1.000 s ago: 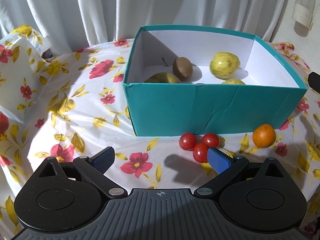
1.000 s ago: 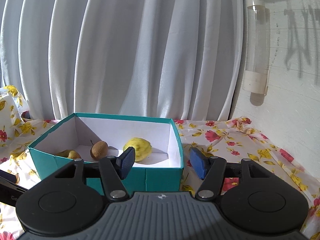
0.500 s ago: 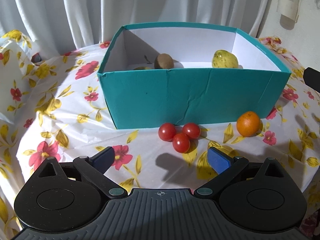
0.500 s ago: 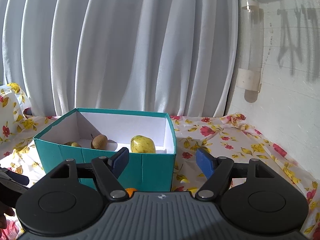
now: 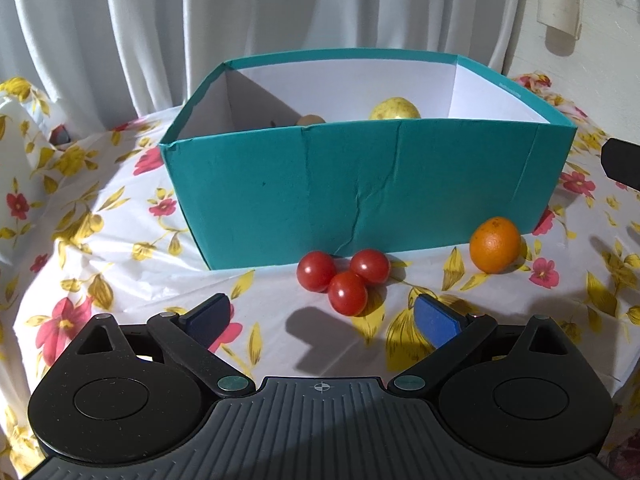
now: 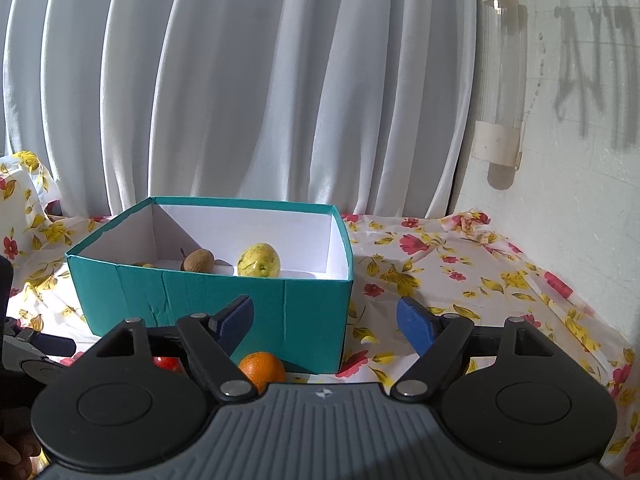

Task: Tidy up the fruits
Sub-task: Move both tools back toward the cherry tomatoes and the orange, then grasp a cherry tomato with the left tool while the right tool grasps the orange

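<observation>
Tomatoes (image 5: 345, 280), three in a cluster, are seen on the floral tablecloth (image 5: 120, 240) just before the teal box (image 5: 360, 184), with an orange (image 5: 495, 245) at their three o'clock. Nothing is gripped by the left gripper (image 5: 322, 318), spread wide at their six o'clock. The right gripper (image 6: 325, 320) has just been opening, nothing between its jaws

You see a teal box (image 5: 360, 184) with a white interior. Three red tomatoes (image 5: 344, 280) and one orange (image 5: 495, 245) sit on a white tablecloth (image 5: 120, 216) printed with red and yellow flowers.
</observation>
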